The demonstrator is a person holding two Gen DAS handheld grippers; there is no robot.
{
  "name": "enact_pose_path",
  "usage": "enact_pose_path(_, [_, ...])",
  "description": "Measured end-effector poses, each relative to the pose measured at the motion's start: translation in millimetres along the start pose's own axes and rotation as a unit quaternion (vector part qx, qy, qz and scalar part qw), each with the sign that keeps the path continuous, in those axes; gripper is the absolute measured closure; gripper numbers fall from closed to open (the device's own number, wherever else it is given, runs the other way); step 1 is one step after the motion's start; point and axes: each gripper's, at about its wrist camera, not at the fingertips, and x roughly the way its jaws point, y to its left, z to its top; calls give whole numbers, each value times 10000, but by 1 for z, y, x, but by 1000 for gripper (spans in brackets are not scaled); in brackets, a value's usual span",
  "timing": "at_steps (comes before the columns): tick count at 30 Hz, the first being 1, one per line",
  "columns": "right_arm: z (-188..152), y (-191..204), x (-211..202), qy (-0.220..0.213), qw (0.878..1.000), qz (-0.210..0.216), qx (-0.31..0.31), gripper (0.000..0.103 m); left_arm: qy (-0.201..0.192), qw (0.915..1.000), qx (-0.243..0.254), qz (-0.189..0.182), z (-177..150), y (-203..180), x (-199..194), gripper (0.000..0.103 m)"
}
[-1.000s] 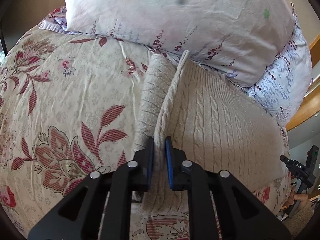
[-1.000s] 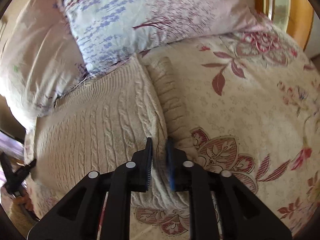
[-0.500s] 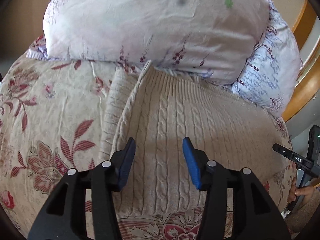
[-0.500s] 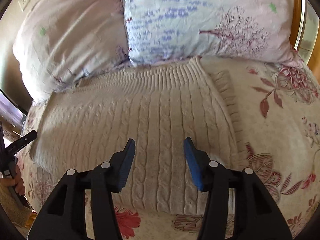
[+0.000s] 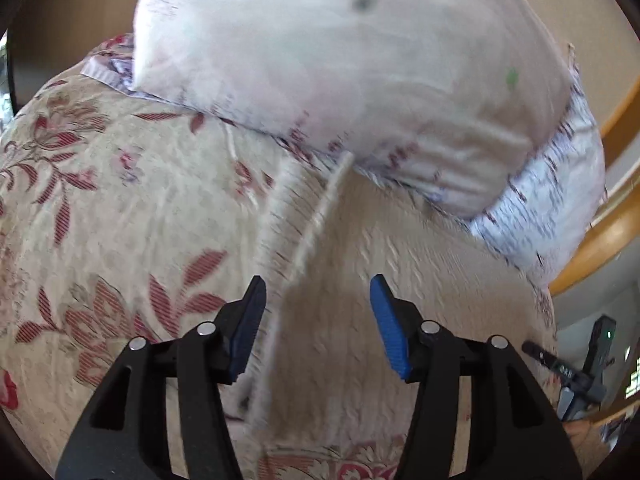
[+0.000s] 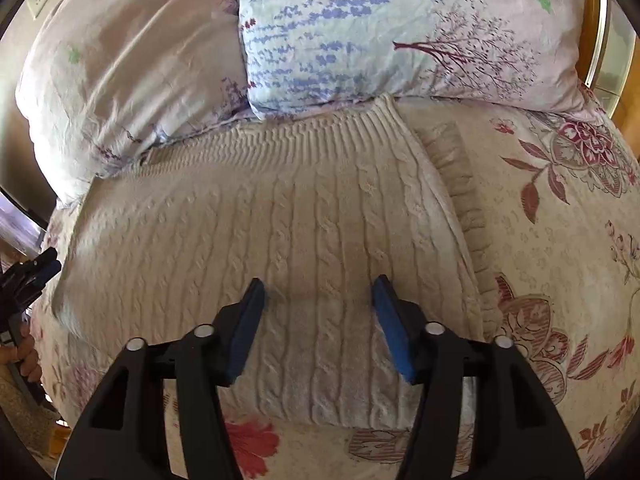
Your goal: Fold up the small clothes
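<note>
A: How did the jaws stand on the left gripper?

B: Apart and opening, pads off the knit. The sweater lay under and ahead of them, its folded edge running from just inside the left jaw up toward the pillow. That view was blurred, so I couldn't tell more of the fold

A: And the right gripper?

B: Apart too, opening, nothing pinched. The sweater spread flat beneath both jaws and out to their left. Its ribbed hem lay ahead of the jaws, against the blue pillow

A: Why let go there?

B: My guess was that a fold had been laid and the cloth could lie by itself on the bedspread. A sleeve poked out from under the body, right of the right jaw, which suited a side tucked in

A: Why the sweater so near the pillows?

B: Probably just the flat free part of the bed; the bedspread ran clear to the right of the jaws

A: Anything farther out?

B: At the far left edge of the right view, a hand on the other gripper's handle
</note>
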Motion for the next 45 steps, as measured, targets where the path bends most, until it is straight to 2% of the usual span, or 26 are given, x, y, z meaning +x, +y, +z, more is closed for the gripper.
enact_pose_path(3, [2, 7, 4, 41, 9999, -58, -120, 36, 299, 9992, -223, -120, 13, 16, 11, 48])
enact_pose_path(9, [3, 6, 8, 29, 10000, -22, -59, 35, 802, 9956, -346, -339, 18, 26, 36, 50])
enact_pose_path(14, [2, 7, 7, 26, 10000, -31, -65, 35, 687, 9959, -396, -430, 17, 24, 39, 53])
enact_pose_path(15, [1, 7, 7, 21, 10000, -31, -51, 35, 690, 9957, -423, -461, 17, 24, 40, 59])
enact_pose_path(18, [1, 7, 7, 12, 10000, -24, -29, 35, 703, 9943, -596, -539, 16, 23, 44, 68])
enact_pose_path(28, [1, 8, 3, -11, 10000, 35, 52, 35, 557, 9925, -950, -532, 14, 7, 47, 85])
enact_pose_path(33, [2, 4, -10, -189, 9992, 287, 183, 35, 338, 9912, -883, -931, 21, -23, 28, 87])
enact_pose_path(38, [8, 2, -33, -483, 9966, 617, 265, 35, 155, 9878, -659, -1400, 31, -76, 8, 87])
enact_pose_path(45, [13, -8, -50, -627, 9908, 1119, 419, 35, 241, 9786, -389, -2007, 32, -158, 4, 88])
